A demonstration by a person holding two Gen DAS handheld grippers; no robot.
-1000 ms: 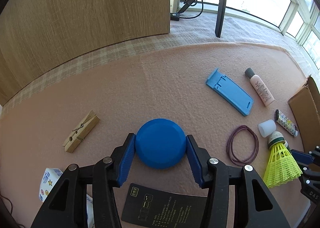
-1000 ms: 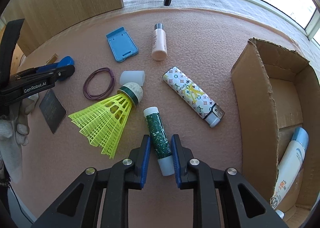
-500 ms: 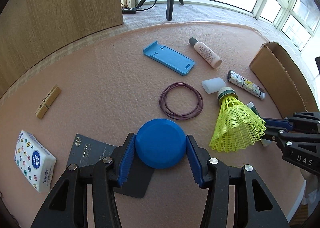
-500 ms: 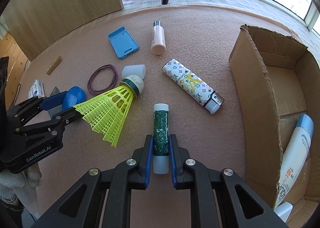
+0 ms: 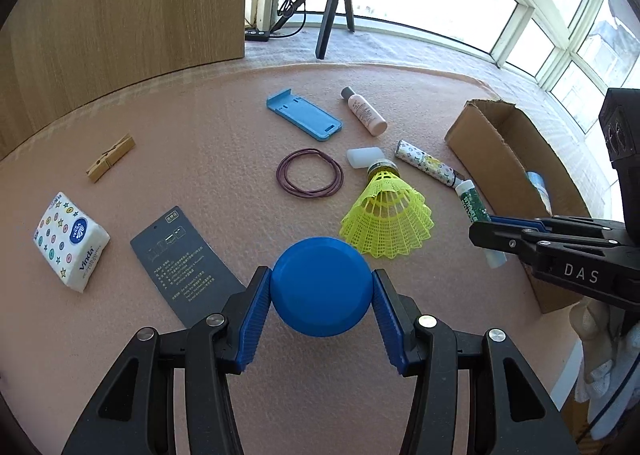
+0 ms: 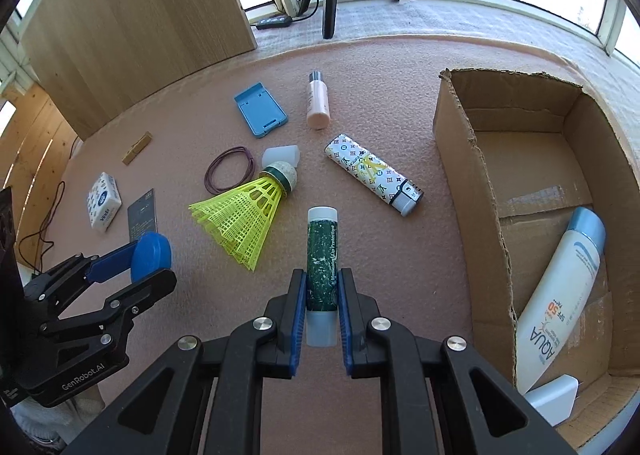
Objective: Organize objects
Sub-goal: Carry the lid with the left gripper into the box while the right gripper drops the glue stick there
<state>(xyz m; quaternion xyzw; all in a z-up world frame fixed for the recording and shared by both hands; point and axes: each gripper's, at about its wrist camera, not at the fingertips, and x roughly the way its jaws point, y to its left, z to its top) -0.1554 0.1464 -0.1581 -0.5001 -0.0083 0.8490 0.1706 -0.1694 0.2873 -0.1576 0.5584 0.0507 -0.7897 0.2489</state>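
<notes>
The green lip balm tube (image 6: 322, 255) is sitting squeezed between the blue pads of the right gripper (image 6: 322, 291), which is pinching it tight near its clear bottom end. It looks small, light, hard and smooth, so it could slip; holding it across the middle of the round body seems safest. Its long side is running straight away from the gripper, with the white cap pointing out over the pink mat (image 6: 400, 255) toward the yellow shuttlecock (image 6: 244, 215) and the patterned lighter (image 6: 374, 174). The cardboard box (image 6: 460, 191) is standing just to the right, with a sunscreen bottle (image 6: 560, 291) lying inside. The left gripper (image 5: 322, 295) is hugging a round blue lid (image 5: 321, 292) by its sides; it looks stiff and light too.
</notes>
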